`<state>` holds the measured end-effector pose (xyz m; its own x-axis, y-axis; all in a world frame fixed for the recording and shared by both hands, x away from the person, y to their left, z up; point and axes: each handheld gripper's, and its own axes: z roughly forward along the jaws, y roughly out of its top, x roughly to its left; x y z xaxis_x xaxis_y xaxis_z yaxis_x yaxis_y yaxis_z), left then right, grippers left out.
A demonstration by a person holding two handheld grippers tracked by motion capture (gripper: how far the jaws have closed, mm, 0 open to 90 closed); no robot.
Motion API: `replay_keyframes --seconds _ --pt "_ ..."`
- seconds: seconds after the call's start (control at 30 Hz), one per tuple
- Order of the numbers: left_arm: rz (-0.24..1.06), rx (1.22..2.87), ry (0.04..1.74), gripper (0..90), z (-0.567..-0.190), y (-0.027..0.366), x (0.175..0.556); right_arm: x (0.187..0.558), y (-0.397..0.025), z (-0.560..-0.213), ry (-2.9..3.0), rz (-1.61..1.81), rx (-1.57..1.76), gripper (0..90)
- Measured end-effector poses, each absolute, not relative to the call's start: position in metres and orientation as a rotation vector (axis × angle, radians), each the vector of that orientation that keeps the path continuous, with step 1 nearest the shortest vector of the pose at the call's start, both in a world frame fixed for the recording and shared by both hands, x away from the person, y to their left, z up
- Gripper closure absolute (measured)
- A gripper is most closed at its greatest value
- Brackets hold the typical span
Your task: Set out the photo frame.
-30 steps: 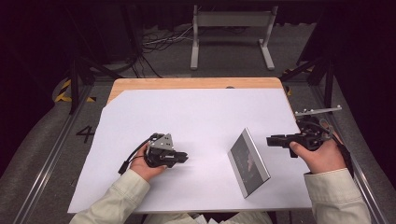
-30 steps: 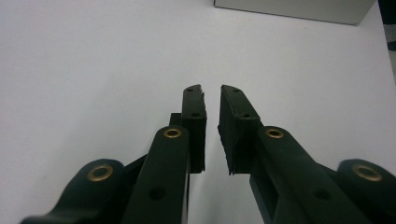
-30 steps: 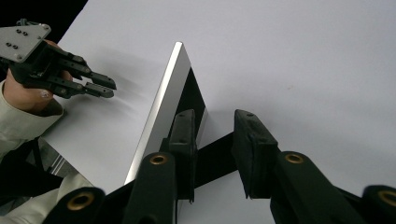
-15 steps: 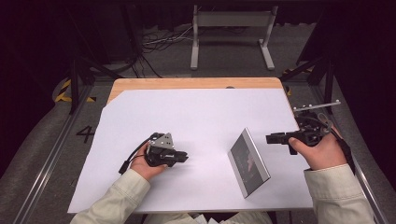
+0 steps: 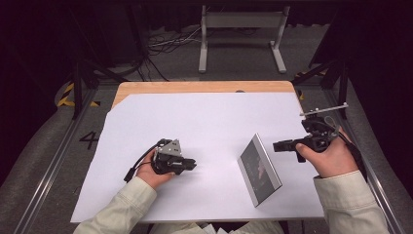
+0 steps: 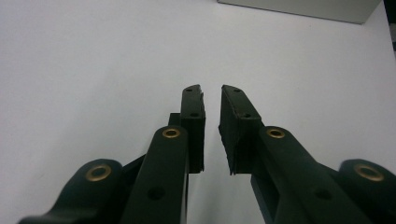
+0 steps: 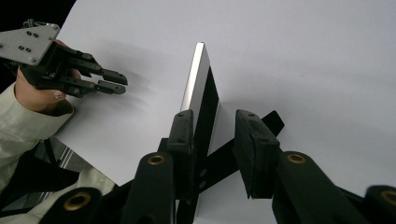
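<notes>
A thin silver-edged frame (image 5: pixel 259 169) with a dark face stands tilted on the white sheet (image 5: pixel 209 117), right of centre. In the right gripper view the frame (image 7: pixel 196 70) shows edge-on, propped on a black stand (image 7: pixel 273 120). My right gripper (image 5: pixel 276 145) hovers just right of it, and its jaws (image 7: pixel 215 114) are open and point at the frame's near edge, with nothing between them. My left gripper (image 5: pixel 191 165) rests on the sheet left of the frame. Its jaws (image 6: pixel 211 88) stand a narrow gap apart and hold nothing.
The sheet covers a wooden table (image 5: pixel 195 87) whose bare strip shows at the back. Metal rails (image 5: pixel 58 156) run along both sides. A grey metal stand (image 5: pixel 241 34) and cables lie on the floor beyond. The frame's grey edge (image 6: pixel 299 7) shows far ahead in the left gripper view.
My right gripper has edged slightly left, toward the frame. The left gripper and the frame have stayed where they were.
</notes>
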<state>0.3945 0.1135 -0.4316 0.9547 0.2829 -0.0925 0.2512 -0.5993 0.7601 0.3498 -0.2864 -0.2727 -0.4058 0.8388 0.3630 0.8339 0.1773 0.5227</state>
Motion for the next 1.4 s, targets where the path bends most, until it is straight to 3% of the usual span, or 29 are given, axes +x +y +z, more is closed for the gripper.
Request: replay_keyframes --seconds 1.4 --pt "0.051 2.247 0.384 78.6 -0.433 0.116 0.392 0.355 -0.252 -0.291 2.458 0.868 1.832 65.8"
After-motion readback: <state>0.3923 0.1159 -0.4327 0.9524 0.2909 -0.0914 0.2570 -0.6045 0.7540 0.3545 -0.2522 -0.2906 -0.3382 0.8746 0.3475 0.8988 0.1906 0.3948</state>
